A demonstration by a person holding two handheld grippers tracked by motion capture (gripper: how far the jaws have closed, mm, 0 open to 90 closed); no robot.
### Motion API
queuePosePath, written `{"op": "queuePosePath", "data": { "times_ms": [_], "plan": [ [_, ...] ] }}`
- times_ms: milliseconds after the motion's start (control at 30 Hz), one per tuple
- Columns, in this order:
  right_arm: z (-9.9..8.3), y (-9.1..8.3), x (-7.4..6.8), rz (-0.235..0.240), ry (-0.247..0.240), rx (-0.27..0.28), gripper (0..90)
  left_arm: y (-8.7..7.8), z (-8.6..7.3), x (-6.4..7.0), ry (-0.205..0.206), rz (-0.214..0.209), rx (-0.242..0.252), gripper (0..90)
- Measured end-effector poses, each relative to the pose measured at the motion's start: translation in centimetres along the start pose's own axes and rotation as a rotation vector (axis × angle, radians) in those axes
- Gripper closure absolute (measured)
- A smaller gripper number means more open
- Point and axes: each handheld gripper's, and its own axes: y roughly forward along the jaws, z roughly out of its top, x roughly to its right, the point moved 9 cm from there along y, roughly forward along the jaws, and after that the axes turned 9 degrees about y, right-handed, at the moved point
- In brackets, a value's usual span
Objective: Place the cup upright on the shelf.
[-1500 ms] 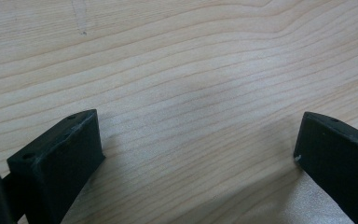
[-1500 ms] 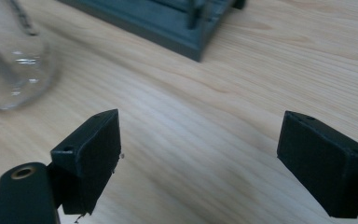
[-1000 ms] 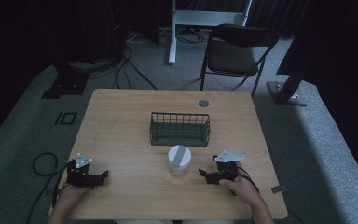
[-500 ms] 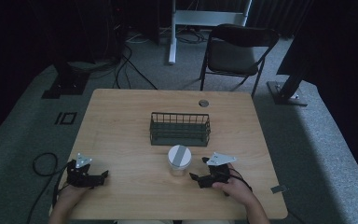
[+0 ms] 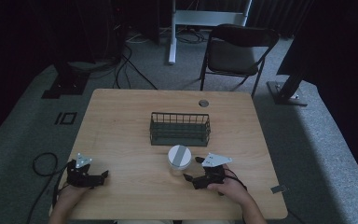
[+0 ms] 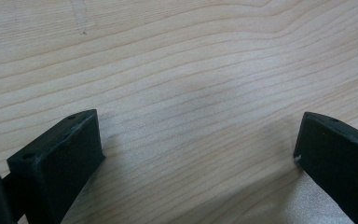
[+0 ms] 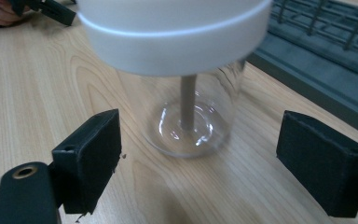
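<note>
Dim room, wooden bench point(image 5: 121, 126), clear jar point(image 5: 179, 158) with white lid just before wire basket point(image 5: 180, 129), right gripper point(image 7: 200, 154) jaws spread wide facing it, left gripper point(image 6: 196, 144) jaws wide apart over bare wood.

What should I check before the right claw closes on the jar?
1. Right claw open: ok, jaws spread wider than the jar.
2. Jar lined up between the jaws: ok, roughly centred, just ahead of them.
3. Jar upright, lid on: ok.
4. Room from the basket: ok, basket sits behind the jar, apart from it.
5. Left claw out of the way: ok, open and empty at the table edge, far left.
6. Lid tightness: cannot tell.
</note>
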Motion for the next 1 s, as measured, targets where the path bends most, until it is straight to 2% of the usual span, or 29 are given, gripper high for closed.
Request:
{"op": "queuePosePath", "data": {
  "times_ms": [167, 300, 567, 867, 1000],
  "plan": [
    [0.2, 0.5, -0.5, 0.021, 0.003, -0.003, 12.8, 0.0, 0.0, 0.0, 0.000, 0.000, 0.000, 1.2],
    [0.7, 0.7, -0.7, 0.025, 0.015, 0.023, 12.4, 0.0, 0.0, 0.0, 0.000, 0.000, 0.000, 1.2],
    [1.2, 1.3, -1.1, 0.042, -0.005, 0.036, 11.6, 0.0, 0.0, 0.0, 0.000, 0.000, 0.000, 1.2],
    [1.3, 2.5, -1.2, 0.022, 0.004, 0.045, 11.6, 0.0, 0.0, 0.0, 0.000, 0.000, 0.000, 1.2],
    [1.4, 3.0, -1.3, 0.017, -0.007, 0.045, 11.6, 0.0, 0.0, 0.0, 0.000, 0.000, 0.000, 1.2]
  ]
}}
